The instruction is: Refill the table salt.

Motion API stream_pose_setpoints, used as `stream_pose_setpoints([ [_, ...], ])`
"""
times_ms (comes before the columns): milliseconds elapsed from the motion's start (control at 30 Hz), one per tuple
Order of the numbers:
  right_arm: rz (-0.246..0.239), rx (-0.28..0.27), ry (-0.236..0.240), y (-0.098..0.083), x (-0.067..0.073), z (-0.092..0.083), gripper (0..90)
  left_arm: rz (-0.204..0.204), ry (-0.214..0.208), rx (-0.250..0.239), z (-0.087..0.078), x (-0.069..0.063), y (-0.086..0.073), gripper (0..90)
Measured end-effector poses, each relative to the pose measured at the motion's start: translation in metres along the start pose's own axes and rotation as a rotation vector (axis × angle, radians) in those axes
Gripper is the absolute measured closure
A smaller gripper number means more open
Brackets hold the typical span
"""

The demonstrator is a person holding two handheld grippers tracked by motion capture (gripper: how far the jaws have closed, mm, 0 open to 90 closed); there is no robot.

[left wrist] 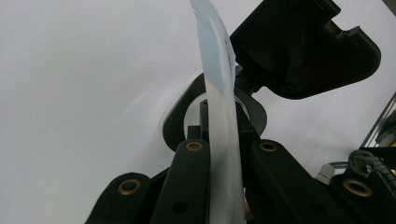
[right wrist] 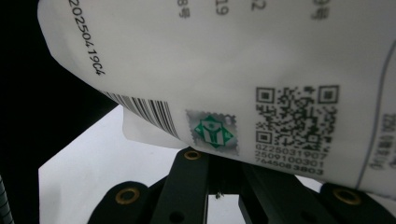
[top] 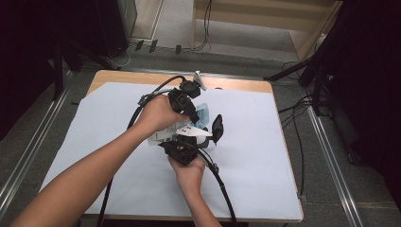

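Note:
A flat white packet [top: 201,113] with a pale blue end hangs over the middle of the table, held between both grippers. My left gripper [top: 191,116] comes at it from the far side, my right gripper [top: 185,138] from the near side. The left gripper [left wrist: 223,122] is shut on the packet [left wrist: 217,56], which I see edge-on rising between its jaws. On the packet's printed face [right wrist: 233,60] I can make out a barcode, a green sticker and a QR code. The right gripper [right wrist: 223,161] is shut on its lower edge.
A white sheet [top: 94,142] covers the wooden table [top: 118,75]. Black cables [top: 222,184] trail from both grippers over the table's near and far edges. Dark stands and floor cables [top: 302,118] surround the table.

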State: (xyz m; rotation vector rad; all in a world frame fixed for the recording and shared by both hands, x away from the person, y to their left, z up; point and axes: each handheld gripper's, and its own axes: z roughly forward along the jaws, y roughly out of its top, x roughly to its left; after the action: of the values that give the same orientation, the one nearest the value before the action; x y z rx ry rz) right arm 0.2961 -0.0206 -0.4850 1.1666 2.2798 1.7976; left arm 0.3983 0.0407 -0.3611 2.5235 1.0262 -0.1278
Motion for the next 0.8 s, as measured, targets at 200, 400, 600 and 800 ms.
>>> stream_pose_setpoints([
  [200,-0.005,-0.005,-0.004,-0.0007,-0.0004,0.0014,90.0,-0.006,-0.006,0.0,0.0005,0.0003,0.0002,90.0],
  [400,-0.016,0.0,-0.01,-0.0017,0.0002,0.0023,90.0,-0.008,-0.004,-0.005,0.0014,-0.0002,0.0007,89.9],
  [600,-0.005,-0.008,-0.007,-0.0026,-0.001,0.0015,90.0,-0.017,-0.009,0.003,0.0029,0.0009,0.0026,89.9],
  [800,-0.012,-0.009,-0.017,-0.0027,-0.0014,-0.0003,90.0,-0.021,-0.018,-0.014,0.0021,0.001,0.0034,89.9],
])
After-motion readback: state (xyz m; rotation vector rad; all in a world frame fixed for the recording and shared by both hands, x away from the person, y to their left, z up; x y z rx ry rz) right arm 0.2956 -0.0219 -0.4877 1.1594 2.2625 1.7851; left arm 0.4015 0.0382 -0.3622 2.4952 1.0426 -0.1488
